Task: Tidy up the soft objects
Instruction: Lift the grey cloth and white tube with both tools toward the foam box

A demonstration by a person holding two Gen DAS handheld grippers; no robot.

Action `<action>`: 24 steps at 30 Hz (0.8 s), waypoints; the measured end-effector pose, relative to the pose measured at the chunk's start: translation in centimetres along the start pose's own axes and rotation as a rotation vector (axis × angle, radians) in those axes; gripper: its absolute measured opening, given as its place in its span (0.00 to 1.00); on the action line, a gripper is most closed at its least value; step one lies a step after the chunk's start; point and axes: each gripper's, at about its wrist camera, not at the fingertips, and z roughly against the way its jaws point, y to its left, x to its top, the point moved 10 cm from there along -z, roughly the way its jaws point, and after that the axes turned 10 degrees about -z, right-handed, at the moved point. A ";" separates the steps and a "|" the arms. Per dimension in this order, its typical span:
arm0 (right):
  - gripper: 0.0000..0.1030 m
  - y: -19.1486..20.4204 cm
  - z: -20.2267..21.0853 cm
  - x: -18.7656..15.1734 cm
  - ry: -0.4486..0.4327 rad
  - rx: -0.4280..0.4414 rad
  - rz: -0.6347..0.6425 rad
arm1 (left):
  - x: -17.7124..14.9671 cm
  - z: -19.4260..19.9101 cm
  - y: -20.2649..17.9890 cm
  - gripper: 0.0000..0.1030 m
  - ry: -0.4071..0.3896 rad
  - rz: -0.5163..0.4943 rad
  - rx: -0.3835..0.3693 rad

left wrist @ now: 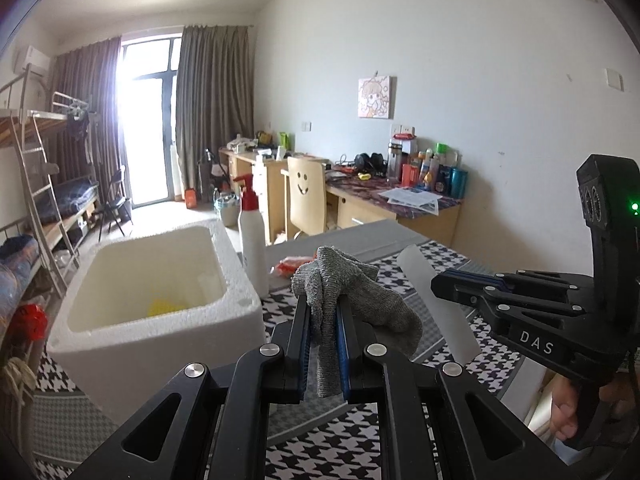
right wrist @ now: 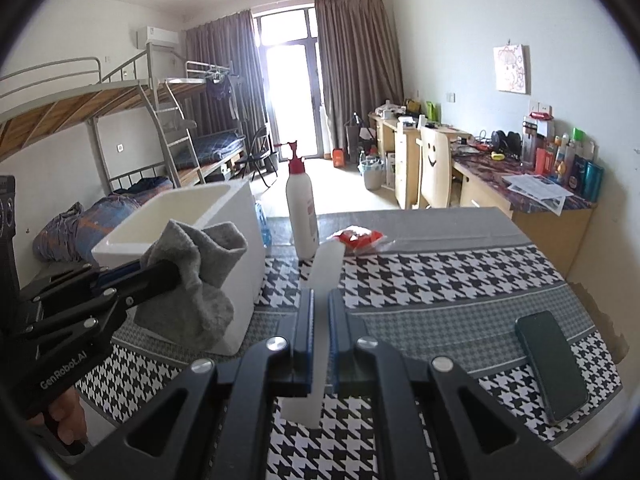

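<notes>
My left gripper (left wrist: pixel 323 304) is shut on a grey sock (left wrist: pixel 352 300) and holds it in the air above the houndstooth table, just right of the white foam box (left wrist: pixel 160 320). The sock (right wrist: pixel 200 280) and left gripper (right wrist: pixel 172 270) also show in the right wrist view, in front of the box (right wrist: pixel 236 216). My right gripper (right wrist: pixel 320 300) is shut with nothing between its pads, above a white translucent foam strip (right wrist: pixel 320 280) lying on the table. The right gripper (left wrist: pixel 440 284) shows in the left wrist view too. Something yellow (left wrist: pixel 164 306) lies in the box.
A white pump bottle with a red top (right wrist: pixel 302 216) stands behind the box. A red-and-clear packet (right wrist: pixel 358 238) lies beyond the strip. A dark phone (right wrist: pixel 554 364) lies near the table's right edge. Desks, a chair and bunk beds stand behind.
</notes>
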 end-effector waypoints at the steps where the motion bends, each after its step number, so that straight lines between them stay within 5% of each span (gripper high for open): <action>1: 0.09 0.0 0.0 0.1 -0.003 0.002 -0.003 | 0.3 0.0 0.1 0.12 -0.004 0.000 0.001; 24: 0.09 1.3 0.6 3.7 -0.080 0.044 0.012 | 3.8 0.5 2.3 0.12 -0.066 0.003 0.054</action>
